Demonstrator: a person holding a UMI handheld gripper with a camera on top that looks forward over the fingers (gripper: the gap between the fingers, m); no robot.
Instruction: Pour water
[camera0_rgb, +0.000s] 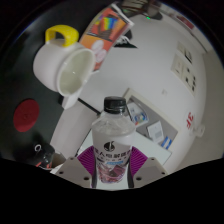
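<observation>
A clear plastic water bottle with a black cap and a purple-and-dark label stands upright between my fingers. My gripper is shut on the bottle, the purple pads pressing on its label from both sides. Beyond the bottle and a little to the left stands a white pitcher with an open mouth, a spout facing the bottle and a yellow part at its far side. The bottle's cap sits just below and right of the pitcher's spout.
The white table carries a colourful booklet behind the pitcher, a white power strip at the right, small cards beside the bottle, and a red-and-black round thing at the left.
</observation>
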